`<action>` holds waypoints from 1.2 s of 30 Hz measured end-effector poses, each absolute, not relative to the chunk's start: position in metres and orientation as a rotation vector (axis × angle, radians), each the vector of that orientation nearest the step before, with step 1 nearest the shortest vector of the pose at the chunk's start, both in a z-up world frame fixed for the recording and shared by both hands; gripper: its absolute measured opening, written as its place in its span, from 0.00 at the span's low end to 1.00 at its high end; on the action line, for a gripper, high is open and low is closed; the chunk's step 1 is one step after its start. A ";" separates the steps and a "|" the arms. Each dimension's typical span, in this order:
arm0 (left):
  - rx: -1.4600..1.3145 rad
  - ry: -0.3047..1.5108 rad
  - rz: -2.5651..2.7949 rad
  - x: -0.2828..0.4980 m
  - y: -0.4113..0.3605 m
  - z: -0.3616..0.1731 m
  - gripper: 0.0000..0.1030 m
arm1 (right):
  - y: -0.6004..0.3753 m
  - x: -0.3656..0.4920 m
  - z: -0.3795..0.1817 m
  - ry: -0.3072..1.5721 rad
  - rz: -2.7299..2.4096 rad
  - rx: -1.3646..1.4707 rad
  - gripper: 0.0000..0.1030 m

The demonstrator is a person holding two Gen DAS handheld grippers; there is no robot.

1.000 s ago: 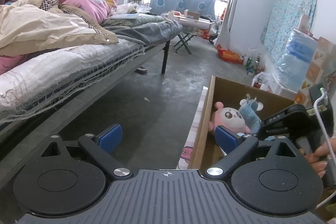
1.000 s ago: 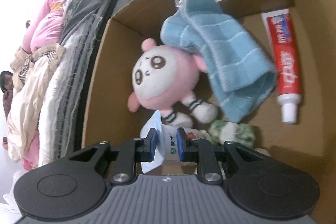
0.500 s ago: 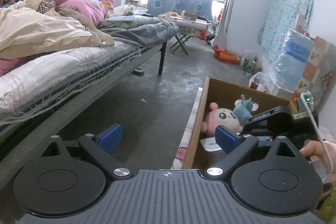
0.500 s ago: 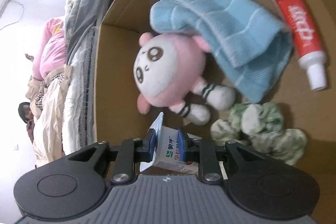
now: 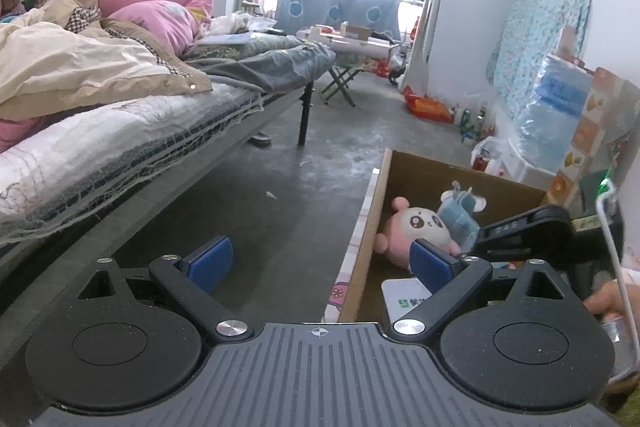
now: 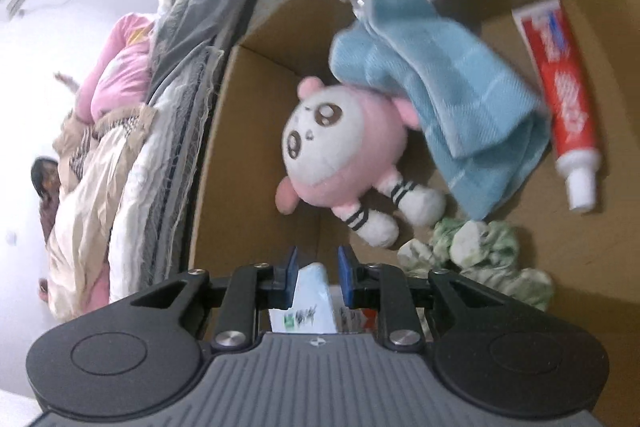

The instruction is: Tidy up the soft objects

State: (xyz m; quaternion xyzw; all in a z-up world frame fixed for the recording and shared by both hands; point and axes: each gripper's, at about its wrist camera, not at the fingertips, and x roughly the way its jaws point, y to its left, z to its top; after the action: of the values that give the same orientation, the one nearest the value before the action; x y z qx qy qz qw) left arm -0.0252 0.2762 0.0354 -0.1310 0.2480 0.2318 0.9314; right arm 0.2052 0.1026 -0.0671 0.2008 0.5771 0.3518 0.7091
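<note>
Sorting underway inside cardboard box point(image 6: 256, 131): right gripper point(image 6: 317, 277), jaws narrowed around glossy white carton point(image 6: 310, 301) at box's near end, pads seemingly pinching it; left gripper point(image 5: 320, 261) hanging wide open and empty just outside box. Probably lifting this stiff item clear next, leaving soft things behind. Farther into box: crumpled green-white cloth point(image 6: 476, 251), round fuzzy pink plush point(image 6: 340, 155), folded ribbed blue towel point(image 6: 440, 87), smooth red toothpaste tube point(image 6: 560, 95).
</note>
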 end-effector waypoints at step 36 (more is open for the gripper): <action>-0.248 0.491 0.424 -0.032 0.255 0.045 0.97 | 0.051 0.200 -0.036 1.303 0.759 0.537 0.51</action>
State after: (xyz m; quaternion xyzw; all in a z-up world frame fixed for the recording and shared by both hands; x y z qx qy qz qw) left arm -0.0320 0.2549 0.0448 -0.1213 0.2408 0.2076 0.9403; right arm 0.1998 0.0509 -0.0359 0.2409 0.5840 0.3405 0.6964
